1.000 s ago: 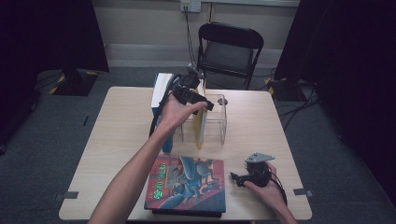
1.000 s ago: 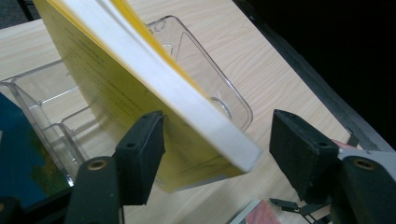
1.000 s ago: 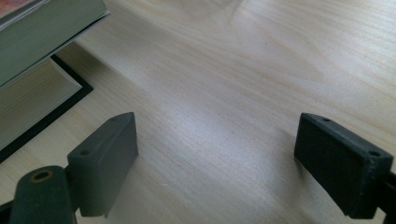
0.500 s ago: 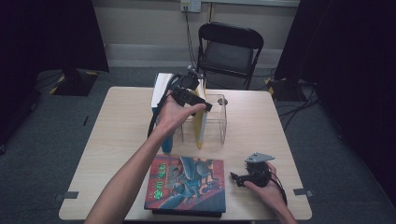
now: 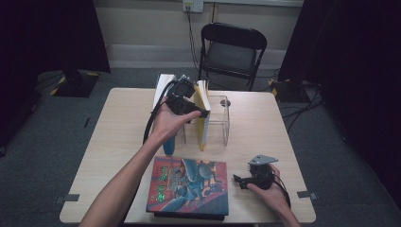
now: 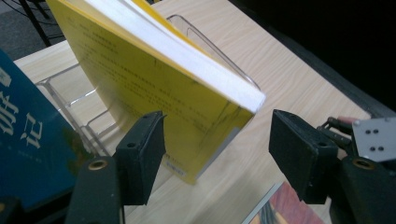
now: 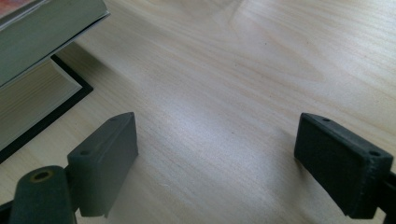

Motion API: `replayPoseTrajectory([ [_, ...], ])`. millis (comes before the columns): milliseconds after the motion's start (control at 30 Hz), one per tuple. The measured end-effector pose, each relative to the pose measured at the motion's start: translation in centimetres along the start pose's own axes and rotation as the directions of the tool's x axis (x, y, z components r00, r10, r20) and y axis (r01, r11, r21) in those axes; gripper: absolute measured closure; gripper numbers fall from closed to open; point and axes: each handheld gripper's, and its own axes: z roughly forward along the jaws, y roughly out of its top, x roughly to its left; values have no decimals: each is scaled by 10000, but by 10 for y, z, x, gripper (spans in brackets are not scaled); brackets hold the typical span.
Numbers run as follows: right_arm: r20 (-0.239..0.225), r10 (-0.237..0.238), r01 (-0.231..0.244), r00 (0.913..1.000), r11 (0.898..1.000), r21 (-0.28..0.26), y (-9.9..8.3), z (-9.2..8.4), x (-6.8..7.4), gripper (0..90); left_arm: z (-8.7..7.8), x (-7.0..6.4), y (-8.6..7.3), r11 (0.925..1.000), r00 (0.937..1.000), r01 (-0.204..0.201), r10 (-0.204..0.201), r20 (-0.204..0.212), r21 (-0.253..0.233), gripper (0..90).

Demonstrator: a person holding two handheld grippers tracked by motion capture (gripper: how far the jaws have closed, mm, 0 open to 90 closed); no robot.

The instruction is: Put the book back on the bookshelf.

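Note:
A yellow book (image 5: 203, 120) (image 6: 154, 88) stands tilted in a clear rack (image 5: 221, 124) (image 6: 70, 91) at mid table. My left gripper (image 5: 201, 112) (image 6: 217, 135) is held over the rack with its jaws on either side of the book's lower corner. The jaws have just been closing, but a gap shows on each side, so it is open. A blue book (image 5: 169, 144) (image 6: 23, 149) stands at the rack's left. My right gripper (image 5: 236, 179) (image 7: 217, 154) rests on the table (image 7: 243, 70) at the front right, open with nothing between its jaws.
A large book with a colourful cover (image 5: 189, 187) (image 7: 42, 32) lies flat on a dark one at the table's front edge, just left of the right gripper. A black folding chair (image 5: 231, 52) stands behind the table. Dark curtains hang at both sides.
The left hand has shifted slightly at the top of the yellow book. The right hand and the books have not moved.

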Motion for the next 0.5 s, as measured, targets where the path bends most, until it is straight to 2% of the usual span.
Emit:
replayPoseTrajectory([
  [267,-11,9,-9,10000,10000,-20,0,0,0,131,-9,-9,-16,9988,9991,-416,419,108,-267,407],
  [333,-21,1,-1,10000,10000,-39,0,0,0,131,-10,-11,-22,9983,9984,-565,565,-33,-150,407],
  [500,-9,35,-35,10000,10000,-40,0,0,1,131,-8,-12,-42,9982,9983,-580,578,-118,-125,406],
])
